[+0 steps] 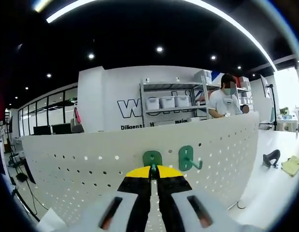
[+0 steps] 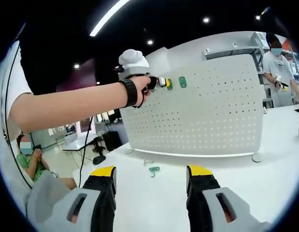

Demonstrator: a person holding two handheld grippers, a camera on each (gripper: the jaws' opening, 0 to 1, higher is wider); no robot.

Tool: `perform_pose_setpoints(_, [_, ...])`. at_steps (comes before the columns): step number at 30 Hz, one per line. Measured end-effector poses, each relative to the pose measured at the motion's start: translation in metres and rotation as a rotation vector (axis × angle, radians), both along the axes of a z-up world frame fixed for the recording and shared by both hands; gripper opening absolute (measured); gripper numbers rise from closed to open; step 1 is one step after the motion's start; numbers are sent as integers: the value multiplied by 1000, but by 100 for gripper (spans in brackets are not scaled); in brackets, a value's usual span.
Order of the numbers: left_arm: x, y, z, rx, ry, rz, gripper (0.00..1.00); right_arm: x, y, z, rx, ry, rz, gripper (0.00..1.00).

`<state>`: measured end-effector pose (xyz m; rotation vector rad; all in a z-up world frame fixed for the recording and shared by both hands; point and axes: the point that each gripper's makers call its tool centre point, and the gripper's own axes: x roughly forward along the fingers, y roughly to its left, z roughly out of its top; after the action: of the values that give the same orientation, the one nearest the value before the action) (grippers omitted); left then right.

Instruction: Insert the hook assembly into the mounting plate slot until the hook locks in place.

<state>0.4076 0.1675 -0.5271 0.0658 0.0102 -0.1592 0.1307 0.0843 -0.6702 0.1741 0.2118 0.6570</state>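
A white perforated mounting plate (image 1: 91,159) stands upright on the table. My left gripper (image 1: 153,170) is shut on a green hook (image 1: 152,158) and holds it against the plate's face. A second green hook (image 1: 188,158) sits on the plate just to its right. In the right gripper view, a person's hand holds the left gripper (image 2: 161,82) at the top of the plate (image 2: 202,116), beside the mounted green hook (image 2: 182,82). My right gripper (image 2: 152,181) is open over the table with nothing between its jaws. A spare green hook (image 2: 154,169) lies ahead of it.
A small metal piece (image 2: 148,162) lies by the spare hook. A black object (image 1: 271,158) and a yellow-green cloth (image 1: 291,165) lie on the table to the plate's right. A person (image 1: 227,99) stands behind the plate by a shelf (image 1: 169,102). Another person (image 2: 28,154) sits to the left.
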Motion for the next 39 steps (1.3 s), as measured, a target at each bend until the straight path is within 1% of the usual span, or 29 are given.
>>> perform_pose_setpoints(1, [1,1,-1,-23,6,1,3,0,0,0,-2,0,-2,59])
perform_pose_setpoints(2, [2,3,0,-10,1,10,3,0,-1,-1,-3,-1,-3,59])
perform_pose_setpoints(4, [3,1,1,-37,4,-4,3,0,-2,-3,-2,5,-4,59])
perform_pose_setpoints(6, [4,-2,0,-9,1,-7,3,1,-2,-4,4,9,-7,59])
perform_pose_setpoints(8, [4,-2,-1,-22,6,-7,3,2,-2,-5,4,12,-7,59])
perform_pose_setpoints(11, [6,-4,-1,-4,1,-1,3,1,-1,-3,5,6,-4,59])
perform_pose_setpoints(13, [6,-3,-2,-51,19,3,3,0,0,-2,-1,1,3,59])
perform_pose_setpoints(16, [7,-5,-2,-14,15,7,3,2,-2,-2,4,5,-5,59])
perform_pose_setpoints(20, [8,-5,-2,-22,23,18,3,2,-4,-2,10,6,-15,59])
perform_pose_setpoints(22, [8,-6,-2,1,29,26,3,1,-4,-3,10,7,-14,59])
perform_pose_setpoints(25, [8,-6,-2,15,29,27,4,0,-3,-3,11,8,-10,59])
perform_pose_setpoints(27, [8,-5,-2,10,33,25,4,-1,-1,-3,10,6,-6,59])
perform_pose_setpoints(28, [8,-5,-2,-13,44,23,4,0,-1,-3,8,6,-3,59])
perform_pose_setpoints(29, [8,-5,-2,-20,48,20,4,-1,-1,-3,9,4,-3,59])
perform_pose_setpoints(32, [8,-7,-1,-14,51,12,6,1,-1,-3,7,4,-5,59])
perform_pose_setpoints(35, [8,-8,2,-11,40,9,7,2,-2,-3,10,4,-7,59])
perform_pose_setpoints(37, [10,-8,1,-7,46,9,8,1,-3,-3,13,7,-9,58])
perform_pose_setpoints(39, [10,-7,2,-17,47,8,7,1,-3,-3,10,5,-9,58])
